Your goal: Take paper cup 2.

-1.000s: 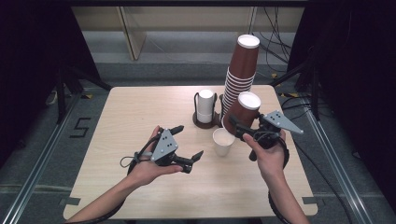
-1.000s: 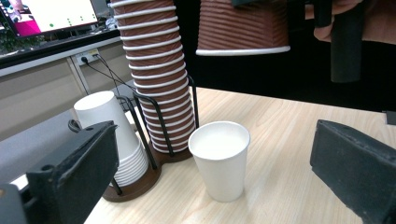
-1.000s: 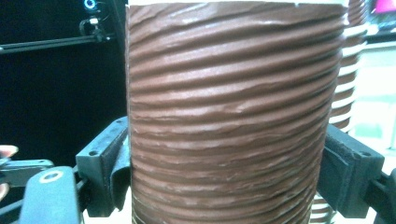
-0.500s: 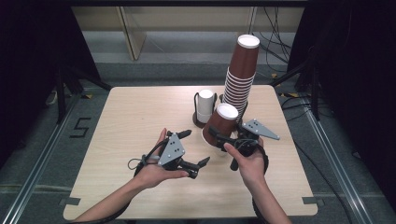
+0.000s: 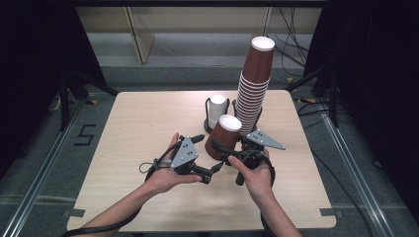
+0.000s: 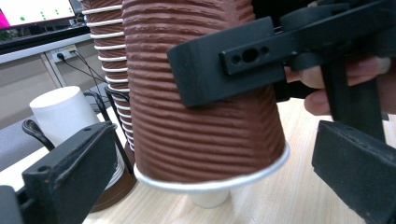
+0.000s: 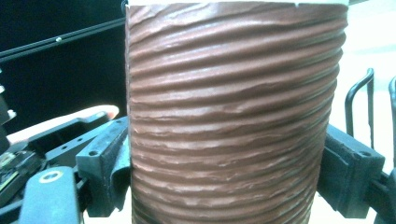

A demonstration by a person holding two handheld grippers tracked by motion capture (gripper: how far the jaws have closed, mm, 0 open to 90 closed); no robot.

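Note:
My right gripper is shut on a brown ribbed paper cup, held mouth down and slightly tilted near the table's middle. In the right gripper view the cup sits between the right gripper's padded jaws. Under its white rim the base of a small white cup peeks out on the table. My left gripper is open, its jaws on either side of the brown cup in the left gripper view, apart from it.
A tall stack of inverted brown cups stands in a holder behind the held cup. A white cup sits in a black wire holder beside the stack. The wooden table ends close on all sides.
My right gripper has carried the brown cup left and down over the small white cup, which now lies hidden from above. My left gripper has shifted right toward the cup.

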